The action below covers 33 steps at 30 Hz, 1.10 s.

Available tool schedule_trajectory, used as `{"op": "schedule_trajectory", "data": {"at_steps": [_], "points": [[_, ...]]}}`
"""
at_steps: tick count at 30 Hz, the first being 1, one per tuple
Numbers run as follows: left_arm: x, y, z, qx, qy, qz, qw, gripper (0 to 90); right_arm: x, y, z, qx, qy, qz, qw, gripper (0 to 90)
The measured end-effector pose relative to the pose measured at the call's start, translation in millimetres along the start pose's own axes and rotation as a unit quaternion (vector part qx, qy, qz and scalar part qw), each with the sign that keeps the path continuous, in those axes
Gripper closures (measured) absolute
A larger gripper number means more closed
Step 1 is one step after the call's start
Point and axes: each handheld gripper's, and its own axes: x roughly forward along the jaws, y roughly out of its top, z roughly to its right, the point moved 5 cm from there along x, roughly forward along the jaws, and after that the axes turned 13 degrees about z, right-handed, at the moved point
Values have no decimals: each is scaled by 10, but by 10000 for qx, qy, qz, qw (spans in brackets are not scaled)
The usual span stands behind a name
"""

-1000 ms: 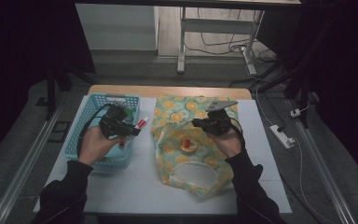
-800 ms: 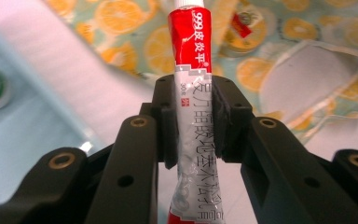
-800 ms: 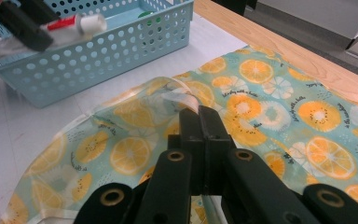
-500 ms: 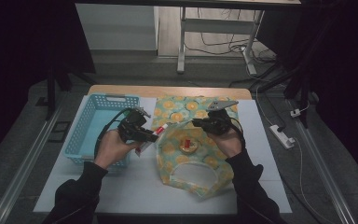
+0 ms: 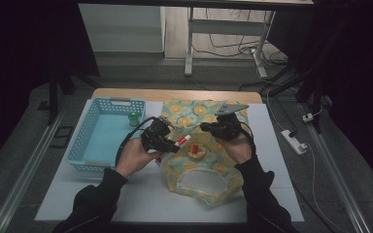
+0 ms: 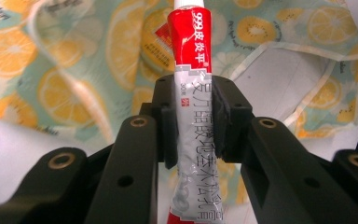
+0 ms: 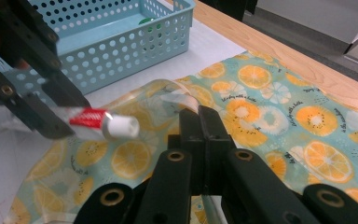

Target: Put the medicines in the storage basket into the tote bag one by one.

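The left gripper [image 5: 167,145] clamps a red-and-silver tube [image 6: 190,93] just beside the fruit-print bag [image 5: 209,170], cap pointing toward the round tin [image 5: 195,151] on it; the right gripper [image 7: 200,121] pinches the bag's fabric, jaws fully closed

L gripper [image 5: 167,144] jaws clamped, hand low at centre; R gripper [image 5: 209,127] jaws fully shut, level.
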Motion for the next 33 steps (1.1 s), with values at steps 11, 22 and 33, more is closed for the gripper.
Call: {"op": "schedule_trajectory", "data": {"at_steps": [11, 22, 33], "points": [[293, 104, 28, 253, 188, -1, 9995, 727, 2, 8, -8, -5, 4, 20, 10000, 900], [499, 189, -60, 193, 405, 119, 9989, 727, 4, 10, -6, 10, -15, 36, 10000, 900], [675, 198, -215, 79, 696, 154, 9974, 727, 6, 3, 6, 26, -59, 33, 10000, 900]]}}
